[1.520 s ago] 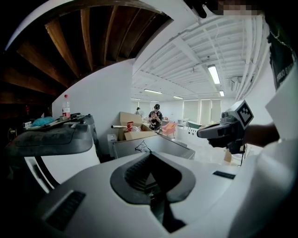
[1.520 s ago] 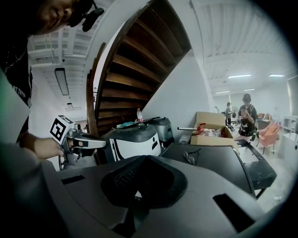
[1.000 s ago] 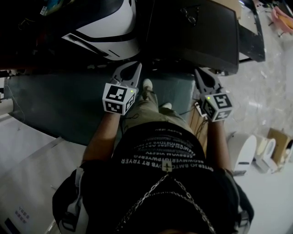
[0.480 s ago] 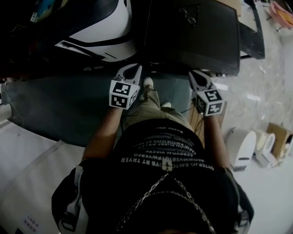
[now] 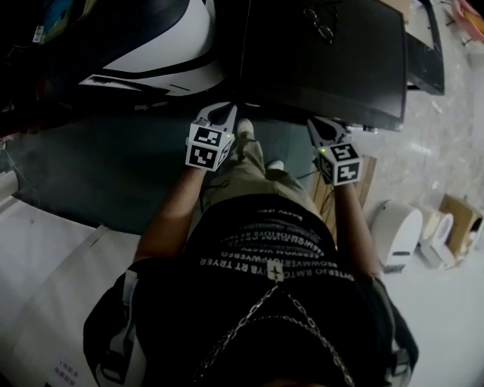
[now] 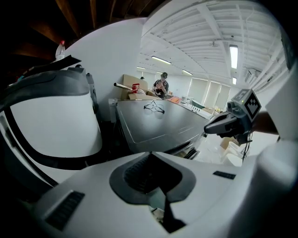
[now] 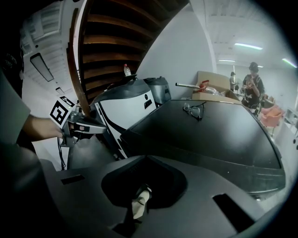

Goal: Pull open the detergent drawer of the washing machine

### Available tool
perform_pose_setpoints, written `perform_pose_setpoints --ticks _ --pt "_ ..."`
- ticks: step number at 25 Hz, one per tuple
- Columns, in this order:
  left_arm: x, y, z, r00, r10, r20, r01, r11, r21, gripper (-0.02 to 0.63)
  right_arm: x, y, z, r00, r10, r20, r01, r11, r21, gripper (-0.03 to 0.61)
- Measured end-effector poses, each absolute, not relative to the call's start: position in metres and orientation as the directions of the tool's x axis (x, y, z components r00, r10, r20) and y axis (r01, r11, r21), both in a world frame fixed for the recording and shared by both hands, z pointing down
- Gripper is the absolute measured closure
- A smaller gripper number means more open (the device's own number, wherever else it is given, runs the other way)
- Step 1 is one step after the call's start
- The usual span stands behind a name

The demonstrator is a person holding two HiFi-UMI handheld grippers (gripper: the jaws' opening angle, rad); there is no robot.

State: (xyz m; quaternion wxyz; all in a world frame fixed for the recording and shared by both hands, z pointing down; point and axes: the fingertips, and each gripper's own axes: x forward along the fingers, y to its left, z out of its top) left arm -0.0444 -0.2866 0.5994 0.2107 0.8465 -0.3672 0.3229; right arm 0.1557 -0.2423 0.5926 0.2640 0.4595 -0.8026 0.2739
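My L claw (image 5: pixel 221 113) and R claw (image 5: pixel 319 127), both pressed together and empty, hover just in front of the dark washing machine (image 5: pixel 325 68). Glasses (image 5: pixel 320 22) on its top. Can't make out the detergent drawer.

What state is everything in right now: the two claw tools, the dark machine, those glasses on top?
Left gripper: shut, nothing between its jaws, held in the air.
Right gripper: shut, empty, in the air near the washer's front.
Washer: top lid down; its drawer can't be made out.
Glasses: lying on the washer's top, nothing touching them.
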Motion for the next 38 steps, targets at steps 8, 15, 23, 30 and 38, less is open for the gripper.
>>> perform_pose_setpoints --ticks 8,15,23,30,38 --pt "-0.044 -0.299 0.64 0.521 -0.398 0.755 -0.733 -0.662 0.157 0.587 0.145 -0.245 0.634 -0.43 -0.503 0.75 -0.88 0.418 -0.224 0.575" --pt "-0.035 -0.303 0.656 0.543 -0.322 0.776 -0.693 -0.694 0.196 0.511 0.147 -0.25 0.661 -0.398 -0.457 0.796 -0.896 0.38 -0.229 0.55" --pt "-0.03 -0.305 0.663 0.551 -0.287 0.784 -0.671 -0.71 0.211 0.506 0.138 -0.252 0.677 -0.398 -0.406 0.822 -0.893 0.377 -0.246 0.502" --pt "-0.029 -0.304 0.665 0.55 -0.278 0.788 -0.661 -0.722 0.206 0.506 0.138 -0.252 0.679 -0.392 -0.404 0.826 -0.896 0.373 -0.243 0.502" --pt "-0.032 -0.293 0.664 0.543 -0.257 0.799 -0.652 -0.729 0.209 0.506 0.135 -0.242 0.677 -0.398 -0.397 0.827 -0.894 0.369 -0.253 0.502"
